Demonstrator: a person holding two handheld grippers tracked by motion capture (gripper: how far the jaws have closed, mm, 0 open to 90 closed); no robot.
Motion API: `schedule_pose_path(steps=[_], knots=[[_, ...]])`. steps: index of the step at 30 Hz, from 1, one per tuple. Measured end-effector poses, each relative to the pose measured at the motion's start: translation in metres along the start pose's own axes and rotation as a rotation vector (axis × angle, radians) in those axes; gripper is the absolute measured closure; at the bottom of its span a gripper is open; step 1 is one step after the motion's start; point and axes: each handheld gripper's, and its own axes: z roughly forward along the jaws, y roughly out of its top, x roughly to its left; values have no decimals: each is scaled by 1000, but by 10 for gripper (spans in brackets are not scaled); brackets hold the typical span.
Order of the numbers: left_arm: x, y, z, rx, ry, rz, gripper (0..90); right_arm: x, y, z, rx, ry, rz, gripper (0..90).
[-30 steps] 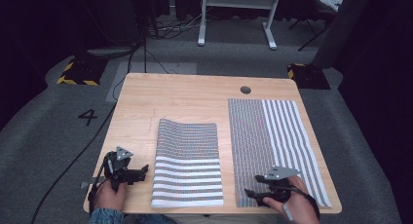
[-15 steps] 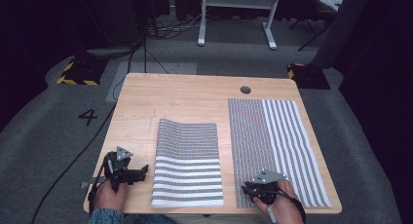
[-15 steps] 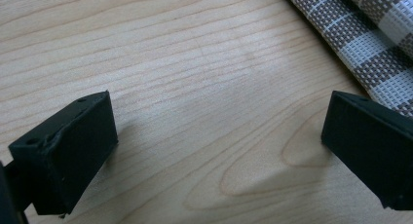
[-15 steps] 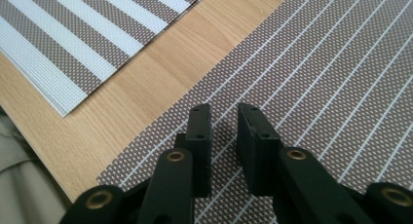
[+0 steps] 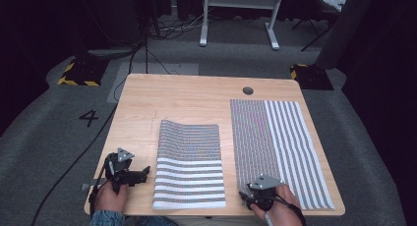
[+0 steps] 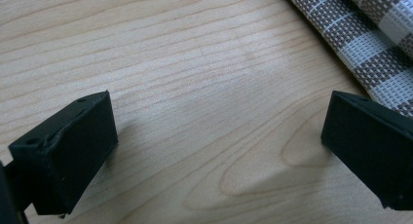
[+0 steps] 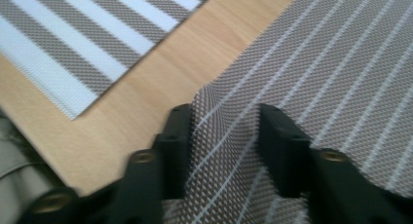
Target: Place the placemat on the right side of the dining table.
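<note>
two striped mats (image 5: 189, 164), two hand-held grippers (image 5: 129, 172), one table (image 5: 196, 98)

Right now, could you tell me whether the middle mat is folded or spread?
Folded: the middle mat is shorter than the right mat, its far edge rounded.

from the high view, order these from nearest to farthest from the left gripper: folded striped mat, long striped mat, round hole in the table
1. Folded striped mat: just right of the left gripper.
2. Long striped mat: along the table's right side.
3. Round hole: far edge, toward the right.

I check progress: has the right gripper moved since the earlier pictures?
Yes. The right gripper has shifted left, toward the near left corner of the long striped mat.
</note>
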Motion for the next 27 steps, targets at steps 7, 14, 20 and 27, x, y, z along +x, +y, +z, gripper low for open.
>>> schedule_pose_path(steps=[7, 14, 20, 27], knots=[[0, 0, 0, -1, 1, -1, 0, -22, 10, 1, 21, 41, 51, 857], [0, 0, 0, 0, -1, 1, 0, -40, 17, 3, 12, 15, 46, 862], [0, 0, 0, 0, 0, 0, 0, -63, 16, 2, 27, -2, 31, 858], [0, 0, 0, -1, 1, -2, 0, -72, 13, 1, 26, 22, 17, 852]])
